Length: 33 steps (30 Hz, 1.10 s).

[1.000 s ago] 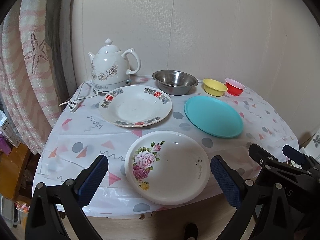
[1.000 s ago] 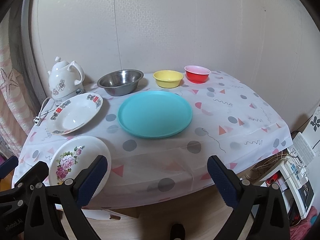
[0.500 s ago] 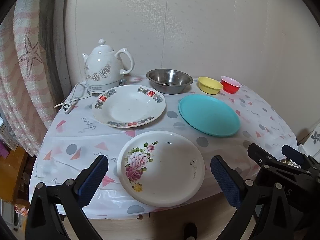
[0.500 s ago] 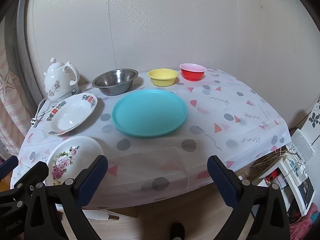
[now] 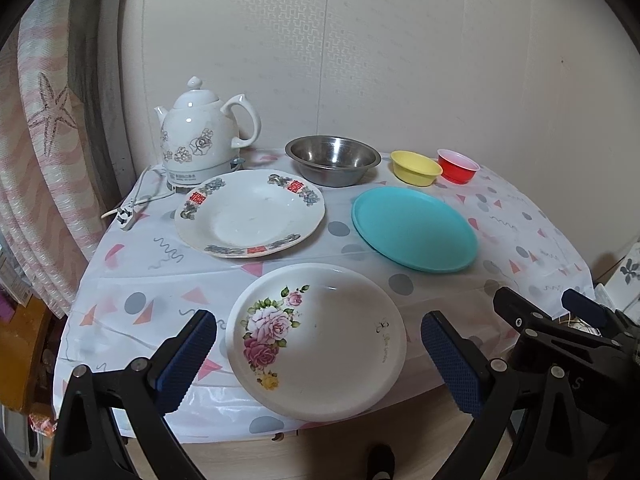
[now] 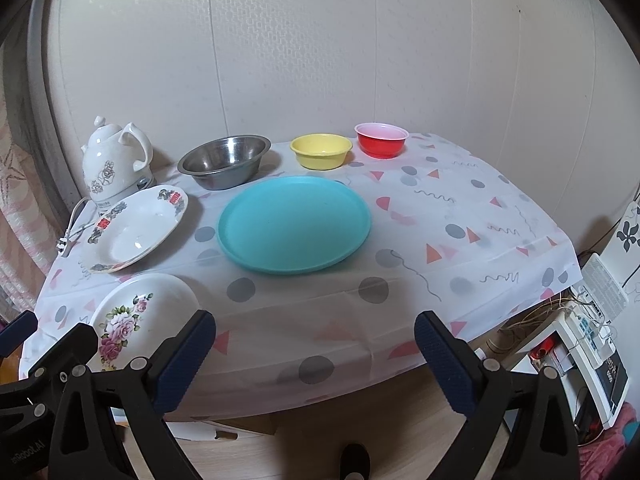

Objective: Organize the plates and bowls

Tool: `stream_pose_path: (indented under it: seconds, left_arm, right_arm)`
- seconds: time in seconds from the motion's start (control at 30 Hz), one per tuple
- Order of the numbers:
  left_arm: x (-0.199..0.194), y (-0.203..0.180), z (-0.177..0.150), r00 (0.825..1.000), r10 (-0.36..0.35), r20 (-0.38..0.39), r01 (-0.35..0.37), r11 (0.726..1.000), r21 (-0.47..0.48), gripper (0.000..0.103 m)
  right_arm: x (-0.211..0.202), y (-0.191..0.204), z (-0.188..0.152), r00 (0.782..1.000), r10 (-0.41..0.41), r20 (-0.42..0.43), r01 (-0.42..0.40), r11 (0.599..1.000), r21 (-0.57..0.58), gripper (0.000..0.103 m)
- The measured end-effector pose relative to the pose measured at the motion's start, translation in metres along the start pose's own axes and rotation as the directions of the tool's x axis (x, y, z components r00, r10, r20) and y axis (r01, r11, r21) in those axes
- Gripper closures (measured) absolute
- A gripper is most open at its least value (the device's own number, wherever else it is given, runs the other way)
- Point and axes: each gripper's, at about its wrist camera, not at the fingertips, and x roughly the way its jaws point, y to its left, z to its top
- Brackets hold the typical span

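Observation:
A white rose-pattern plate lies at the table's near edge, straight ahead of my open, empty left gripper; it also shows in the right wrist view. Behind it lie a white deep plate with red characters and a teal plate, the teal one also in the right wrist view. A steel bowl, a yellow bowl and a red bowl stand in a row at the back. My right gripper is open and empty before the table's near edge.
A white ceramic kettle with its cord and plug stands at the back left corner. A pink curtain hangs left of the table. Electronics and cables sit on the floor at the right. A dotted tablecloth covers the table.
Both grippers have drifted slightly back and to the right; the dishes sit a little further left in both views. Nothing on the table moved. Both jaws stay open.

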Motion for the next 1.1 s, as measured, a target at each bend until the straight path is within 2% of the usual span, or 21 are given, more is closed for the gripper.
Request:
stream_pose_path:
  seconds: [0.6,0.8,0.97,1.03,1.1]
  left_arm:
    - [0.008,0.001,0.005,0.999,-0.039,-0.005,0.039,0.999,0.006,0.0]
    - [0.016,0.002,0.008,0.993,-0.121,-0.015,0.121,0.992,-0.026,0.0]
    - [0.031,-0.004,0.021,0.977,-0.197,-0.086,0.196,0.98,-0.02,0.0]
    - [0.038,-0.005,0.029,0.968,-0.23,-0.102,0.227,0.973,-0.04,0.0]
    - [0.044,-0.006,0.037,0.963,-0.247,-0.106,0.243,0.969,-0.053,0.001]
  right_arm:
    - [0.007,0.0,0.003,1.0,-0.005,-0.013,0.005,1.0,0.009,0.002]
    - [0.01,-0.003,0.005,1.0,0.013,-0.021,-0.013,1.0,0.007,0.003]
    - [0.024,-0.02,0.015,0.996,0.08,-0.048,-0.077,0.996,0.055,0.016]
    - [0.034,-0.031,0.021,0.992,0.113,-0.058,-0.108,0.991,0.084,0.033]
    - [0.045,-0.039,0.029,0.989,0.13,-0.072,-0.123,0.987,0.104,0.046]
